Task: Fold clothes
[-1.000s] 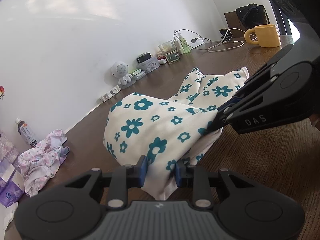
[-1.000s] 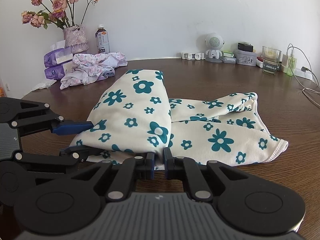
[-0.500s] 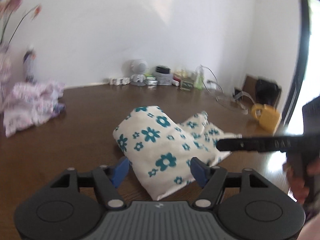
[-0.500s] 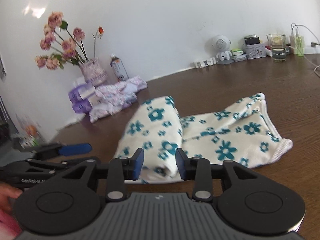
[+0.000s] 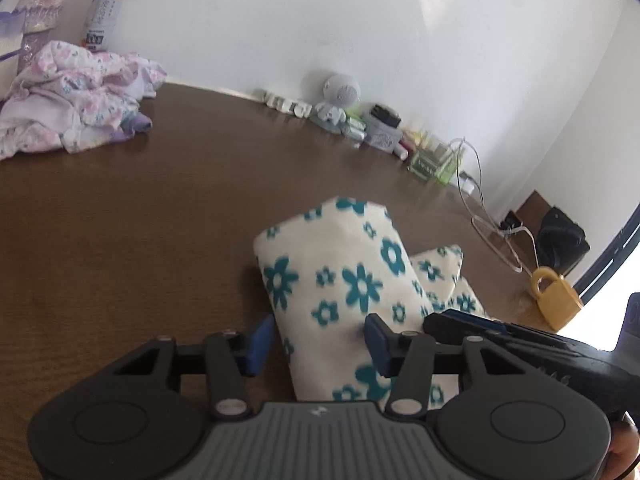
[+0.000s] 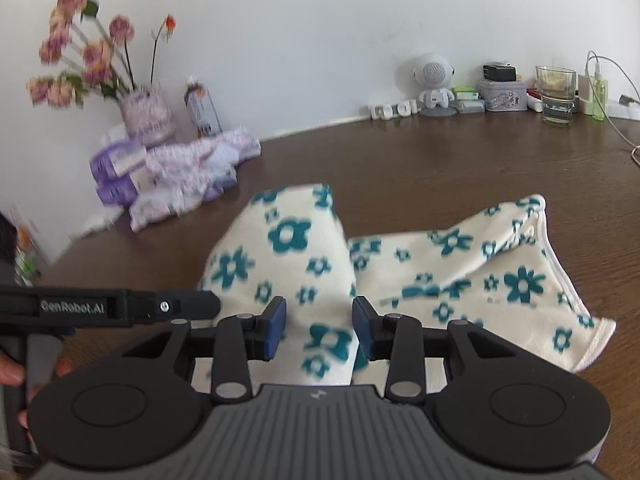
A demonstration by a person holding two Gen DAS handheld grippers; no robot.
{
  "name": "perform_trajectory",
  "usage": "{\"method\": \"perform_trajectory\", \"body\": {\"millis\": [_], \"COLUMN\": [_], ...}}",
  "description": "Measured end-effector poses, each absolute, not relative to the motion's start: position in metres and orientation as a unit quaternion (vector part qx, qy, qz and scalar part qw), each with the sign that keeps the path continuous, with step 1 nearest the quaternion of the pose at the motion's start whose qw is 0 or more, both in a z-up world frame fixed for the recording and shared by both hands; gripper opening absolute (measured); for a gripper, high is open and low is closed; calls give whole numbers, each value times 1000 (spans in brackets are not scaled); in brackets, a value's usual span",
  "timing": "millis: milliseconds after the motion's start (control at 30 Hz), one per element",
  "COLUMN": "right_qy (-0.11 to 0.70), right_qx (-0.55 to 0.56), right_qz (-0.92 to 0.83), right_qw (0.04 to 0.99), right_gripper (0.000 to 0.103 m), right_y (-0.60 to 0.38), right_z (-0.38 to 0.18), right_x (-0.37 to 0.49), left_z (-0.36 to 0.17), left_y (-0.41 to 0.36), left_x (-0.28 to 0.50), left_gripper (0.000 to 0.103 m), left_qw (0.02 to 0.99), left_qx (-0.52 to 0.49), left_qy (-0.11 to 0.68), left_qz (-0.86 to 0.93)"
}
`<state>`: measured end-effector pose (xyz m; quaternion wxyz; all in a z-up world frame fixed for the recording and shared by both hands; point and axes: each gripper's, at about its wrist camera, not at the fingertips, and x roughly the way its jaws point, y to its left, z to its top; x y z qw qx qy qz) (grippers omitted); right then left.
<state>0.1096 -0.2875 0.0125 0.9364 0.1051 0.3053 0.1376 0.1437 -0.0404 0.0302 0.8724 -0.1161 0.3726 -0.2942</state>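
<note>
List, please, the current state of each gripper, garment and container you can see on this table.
left gripper: open, jaws apart astride the floral cloth.
right gripper: open, jaws apart over the same cloth.
floral cloth: partly folded, one end doubled over, lying on the table.
pink garment pile: crumpled, unfolded.
drink bottle: upright, capped.
glass: upright; contents unclear.
yellow mug: upright.
vase: upright, holding flowers.
</note>
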Motion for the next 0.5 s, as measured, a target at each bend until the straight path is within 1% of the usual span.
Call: {"method": "perform_trajectory", "body": {"millis": [133, 233, 367, 400, 433, 500], "right_qy": [294, 315, 355, 360, 363, 367], "right_qx": [149, 192, 220, 217, 207, 189], "right_qz": [136, 130, 138, 135, 126, 110], "right_qw": [934, 920, 898, 897, 900, 904], "right_gripper": [40, 39, 38, 35, 34, 35], "right_y": [-305, -310, -306, -303, -301, -298], "right_z": [30, 29, 14, 10, 6, -1], "right_x": [146, 182, 212, 215, 216, 215], "left_z": [41, 40, 31, 29, 28, 25], "left_y": [-45, -48, -50, -51, -52, -51], "left_x": [168, 188, 198, 197, 197, 197], "left_gripper": [52, 52, 45, 43, 41, 40], "left_qw": [881, 871, 863, 864, 865, 864], "left_qx": [-119, -149, -166, -164, -162, -160], "left_qy": [364, 379, 390, 389, 389, 391], "left_qz": [-276, -274, -273, -274, -274, -274]}}
